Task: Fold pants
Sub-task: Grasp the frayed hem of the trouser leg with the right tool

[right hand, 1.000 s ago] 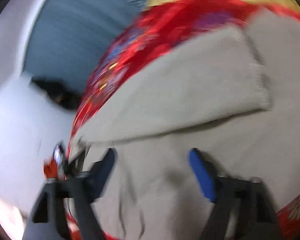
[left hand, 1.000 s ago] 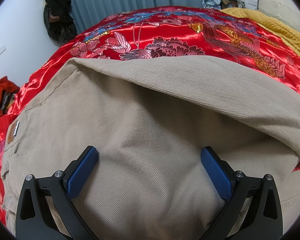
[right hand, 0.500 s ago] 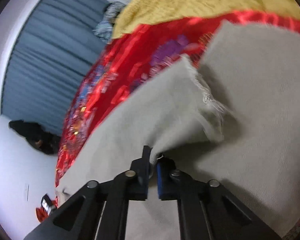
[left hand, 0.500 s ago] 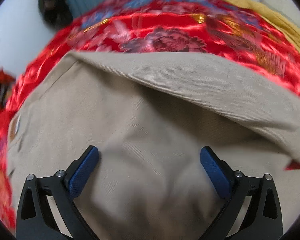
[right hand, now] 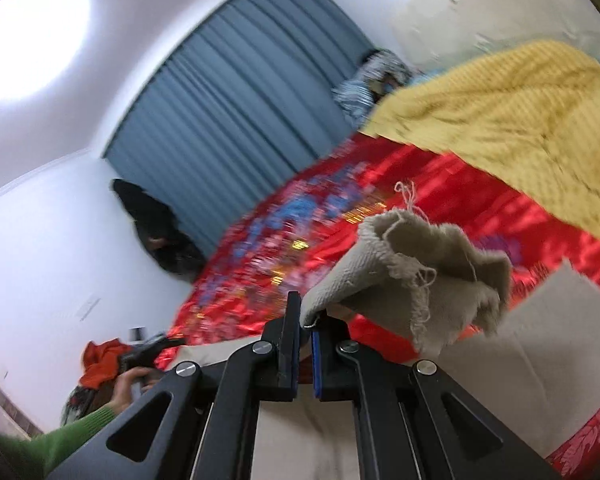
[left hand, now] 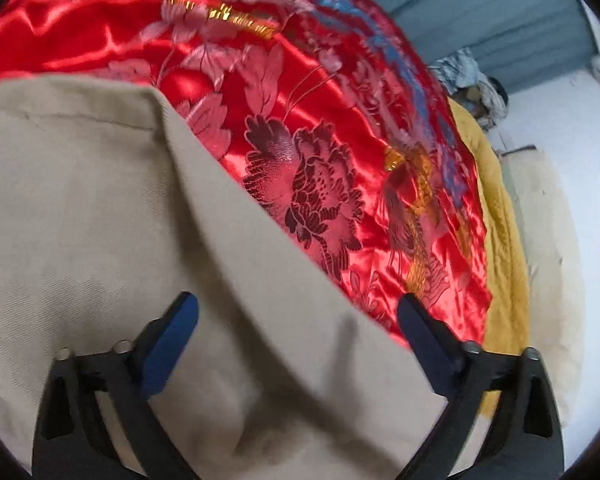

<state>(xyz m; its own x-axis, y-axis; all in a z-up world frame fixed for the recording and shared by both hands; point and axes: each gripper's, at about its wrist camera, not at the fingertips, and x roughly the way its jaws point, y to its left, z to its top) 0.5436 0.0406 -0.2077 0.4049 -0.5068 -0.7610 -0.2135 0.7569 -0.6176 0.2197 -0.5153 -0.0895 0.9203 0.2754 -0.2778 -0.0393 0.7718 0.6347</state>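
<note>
While one bright red satin bedspread embroidered with flowers point(left hand: 324, 128) covers most of the bed, a single mustard-yellow knitted blanket point(right hand: 512, 120) lies along its far side, and one pleated grey-blue curtain point(right hand: 240, 120) hangs behind. On the bedspread lies one pair of beige twill pants point(left hand: 100, 220), part of it doubled over itself. Two grippers are in view. Seen from the left wrist, the left gripper point(left hand: 298, 314) hangs over the pants with its jaws well apart; they have just been closing a little, yet the blue pads point(left hand: 168, 344) press on nothing, and the folded edge of the cloth runs slantwise beneath the gap between them. Seen from the right wrist, the right gripper point(right hand: 306, 320) has its jaws pinched nearly together on the frayed hem of one pant leg point(right hand: 420, 280), which stands lifted clear of the bedspread, its loose threads dangling, while the rest of the pants stays flat below. One hand point(right hand: 130, 380) in a green sleeve point(right hand: 52, 436) shows at the lower left, holding the other gripper's handle.
</note>
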